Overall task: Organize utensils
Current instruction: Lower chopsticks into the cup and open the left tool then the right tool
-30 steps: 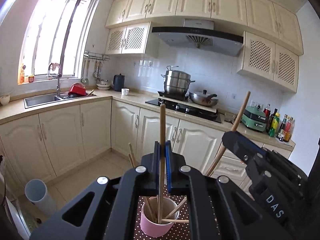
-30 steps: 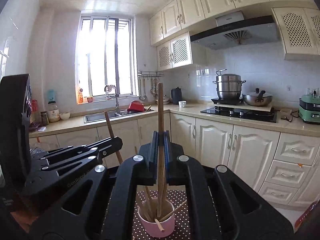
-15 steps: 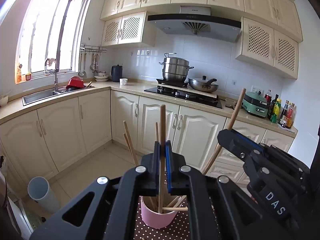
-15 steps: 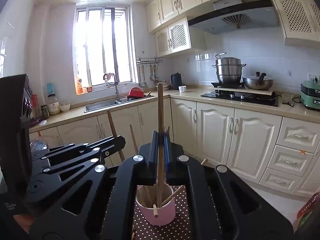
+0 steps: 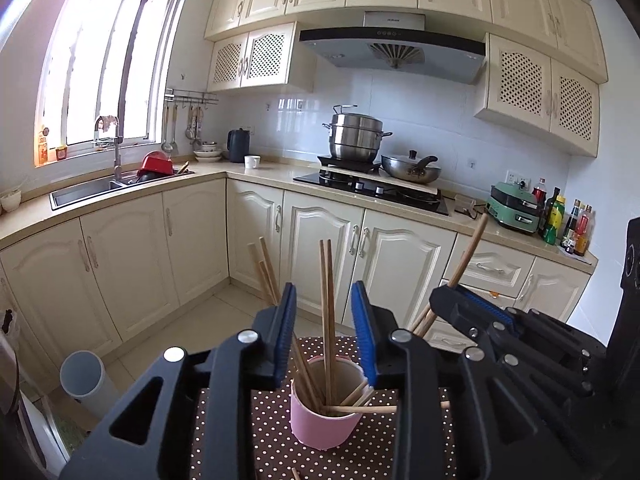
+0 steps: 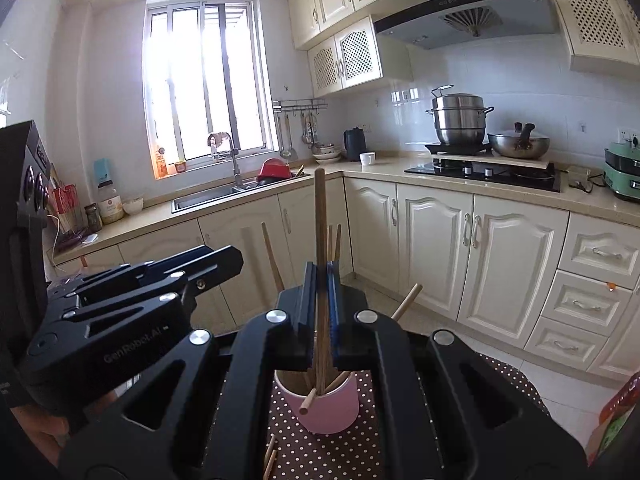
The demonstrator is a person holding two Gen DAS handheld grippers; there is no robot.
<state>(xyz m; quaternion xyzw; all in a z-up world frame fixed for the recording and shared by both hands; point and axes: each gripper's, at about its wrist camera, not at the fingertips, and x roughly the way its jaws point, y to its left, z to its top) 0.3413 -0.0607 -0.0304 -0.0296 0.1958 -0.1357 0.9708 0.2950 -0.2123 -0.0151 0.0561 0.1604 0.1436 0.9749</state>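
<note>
Hovering over a pink cup (image 5: 322, 420), the left gripper (image 5: 324, 336) has its blue-padded jaws parted and opening, with two chopsticks (image 5: 326, 312) standing upright between them, touching neither pad. Those sticks rest with their lower ends inside the cup, which sits on a brown polka-dot mat (image 5: 224, 432) and holds several more sticks leaning at different angles; one lies across the rim. A loose stick end shows on the mat at the bottom edge of the left view.

Just to the right, the right gripper (image 5: 444, 302) is clamped tight on a single chopstick (image 6: 320, 240), its jaws pressed closed around the shaft. That stick stands nearly upright, its lower end reaching down into the cup's mouth in the right view. Two more loose sticks (image 6: 269, 458) lie on the mat near the cup in the right view.
</note>
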